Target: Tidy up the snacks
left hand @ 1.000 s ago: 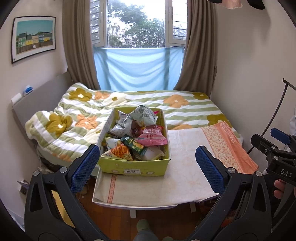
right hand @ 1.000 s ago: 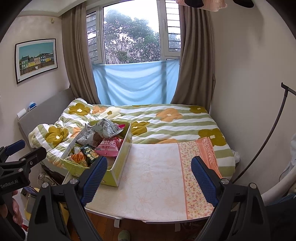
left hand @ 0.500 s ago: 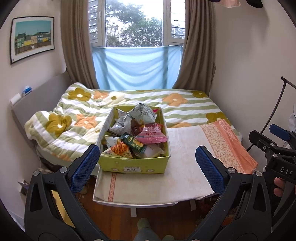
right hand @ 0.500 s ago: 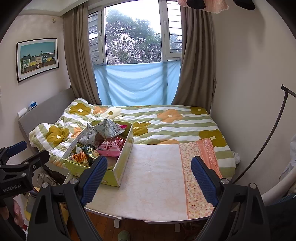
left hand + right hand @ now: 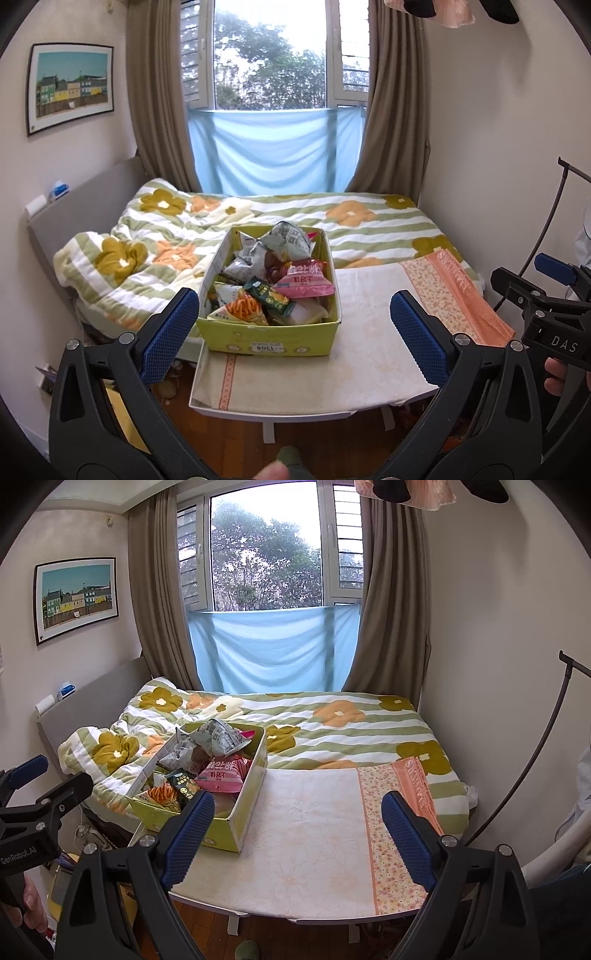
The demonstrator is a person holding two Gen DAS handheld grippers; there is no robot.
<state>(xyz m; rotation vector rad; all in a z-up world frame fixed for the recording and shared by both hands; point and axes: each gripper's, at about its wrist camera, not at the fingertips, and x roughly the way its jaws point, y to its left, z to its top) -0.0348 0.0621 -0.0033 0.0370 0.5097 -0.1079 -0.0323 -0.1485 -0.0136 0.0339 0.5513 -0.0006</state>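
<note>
Left gripper point(image 5: 293, 326) fingers wide apart, empty; right gripper point(image 5: 297, 829) same, both angled downward

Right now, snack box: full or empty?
Full. The yellow-green box is heaped with snack packets; a pink packet and a crumpled silver bag rise above its rim.

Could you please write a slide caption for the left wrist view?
Open left gripper faces a yellow-green snack box on a cloth-covered table beside the bed.

I see only slight change. In the left wrist view, the yellow-green snack box point(image 5: 271, 332) sits marginally lower in frame, and a fingertip point(image 5: 273, 472) has entered at the bottom edge. Right wrist view: no visible change.
</note>
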